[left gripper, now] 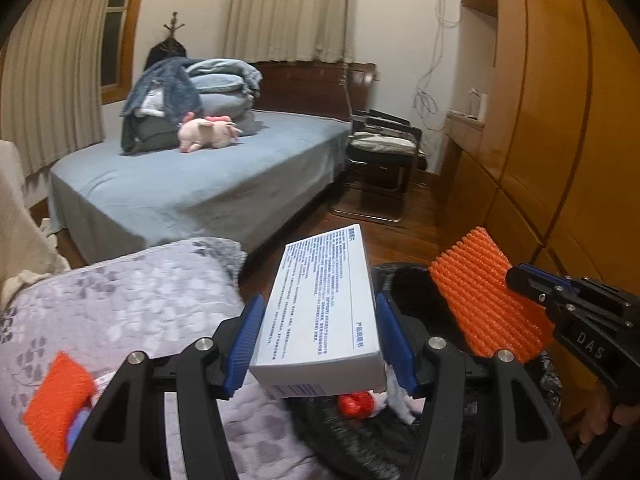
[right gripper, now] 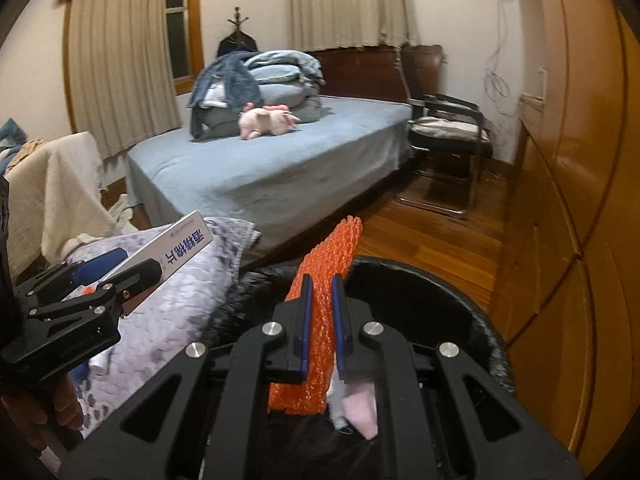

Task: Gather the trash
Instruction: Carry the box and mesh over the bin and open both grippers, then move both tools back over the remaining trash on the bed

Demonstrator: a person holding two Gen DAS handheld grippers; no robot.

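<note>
Two handheld grippers carry trash over a black bin

Left gripper (left gripper: 320,344) pinches a white box (left gripper: 320,300); right gripper (right gripper: 322,328) pinches orange foam (right gripper: 320,320). Bin rim (right gripper: 460,292) curves at two o'clock; release each low inside, bed (right gripper: 280,172) beyond

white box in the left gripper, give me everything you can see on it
The white box is a flat, oblong carton, cardboard by its look. Its broad face carries dense small print, one narrow side blue Chinese characters, the near end a barcode. It looks closed and undented. The left gripper is shut on its long sides near the end closest to the camera; the rest juts forward, tilted up, over the edge of the grey patterned blanket beside the black bin.
</note>
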